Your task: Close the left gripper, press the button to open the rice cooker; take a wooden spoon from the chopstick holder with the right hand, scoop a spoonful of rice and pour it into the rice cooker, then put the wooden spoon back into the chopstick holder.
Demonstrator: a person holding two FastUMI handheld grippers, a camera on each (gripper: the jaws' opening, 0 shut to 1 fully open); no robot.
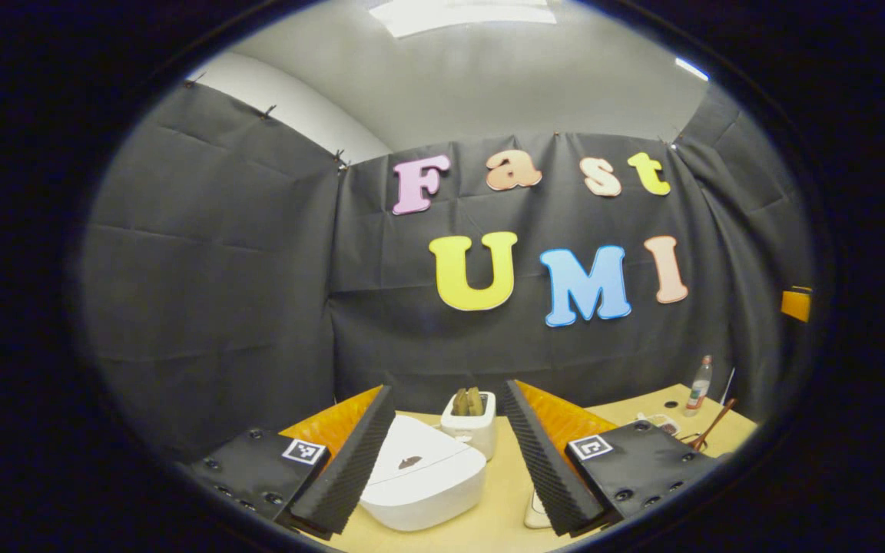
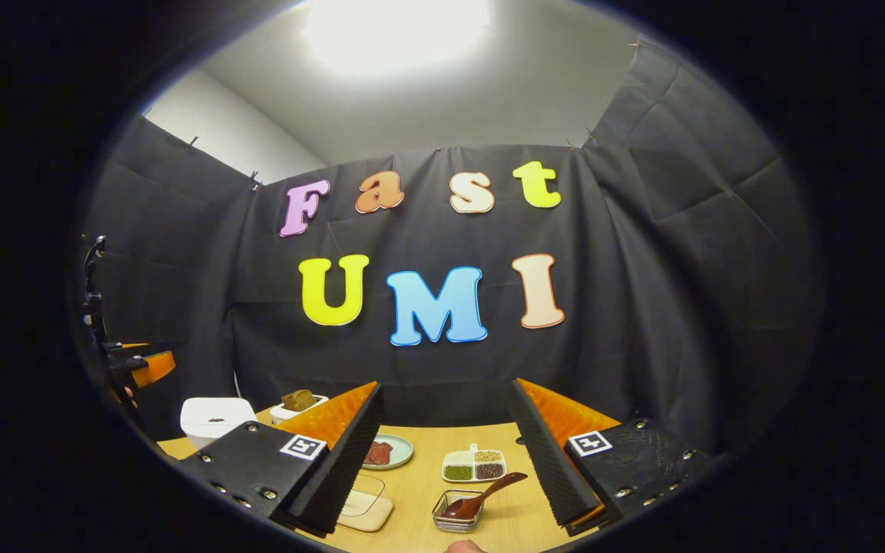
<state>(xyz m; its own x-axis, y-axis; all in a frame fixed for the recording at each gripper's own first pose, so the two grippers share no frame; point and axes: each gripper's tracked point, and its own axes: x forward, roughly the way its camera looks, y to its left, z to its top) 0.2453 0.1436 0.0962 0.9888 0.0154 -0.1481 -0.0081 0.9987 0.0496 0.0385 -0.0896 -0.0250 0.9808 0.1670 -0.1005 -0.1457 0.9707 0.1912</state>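
Clearly still sitting shut: rice cooker, white, lid down, lying on the worktop toward its left side, framed between the spread fingers of the left claw. Hovering released and empty there, left claw apparently lining up on the lid, though needing to clench before any pressing. Standing just behind the cooker toward the far edge: chopstick holder, white, brown handle ends poking out of its top, presumably kept upright for an easy pull from above. Hanging likewise released and grasping nothing over the near edge: right claw. Lying ahead of it near the middle of the worktop: divided grain dish, then a small glass bowl with a dark spoon resting in it, handle tilted up to the right.

Hard to make out: the cooker's button, possibly the dark spot on the lid. Cut off at the lower edge: the cooker's base. Too blurred to tell: which compartment is holding rice.
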